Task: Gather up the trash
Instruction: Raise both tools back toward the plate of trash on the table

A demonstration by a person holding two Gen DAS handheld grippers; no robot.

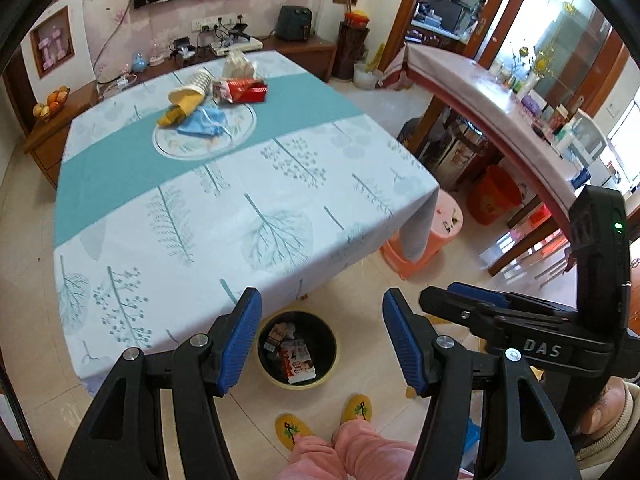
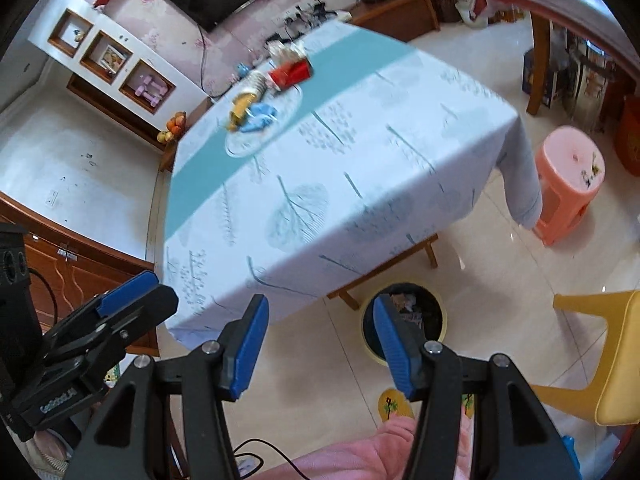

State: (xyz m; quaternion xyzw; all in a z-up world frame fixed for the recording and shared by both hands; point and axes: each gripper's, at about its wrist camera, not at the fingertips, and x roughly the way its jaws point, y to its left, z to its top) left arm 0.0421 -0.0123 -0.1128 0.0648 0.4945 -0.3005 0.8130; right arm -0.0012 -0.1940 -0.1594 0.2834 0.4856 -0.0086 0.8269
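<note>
Partly done, I'd judge: the bin [image 1: 298,350] on the floor at the near edge of the bench [image 1: 280,216] already holds a few things — a printed carton and some smaller packets, from what the left wrist view shows. What is left sits in a cluster at about twelve o'clock on the far half of the bench, on and around a clear glass plate [image 1: 204,136]. My left gripper [image 1: 320,340] and right gripper [image 2: 318,350] both stand with jaws apart and nothing between the pads, so I carry nothing at this moment.

On the plate lie a crumpled blue piece [image 1: 204,122] and a yellow wrapper [image 1: 180,106] with a ribbed white cup or liner behind it. At one o'clock of the plate is a red box [image 1: 244,92], open and tilted, and past it a wad of white tissue [image 1: 240,63] — all light, soft or thin-walled stuff, I reckon. The right wrist view blurs the pile, so finer detail I cannot give.
</note>
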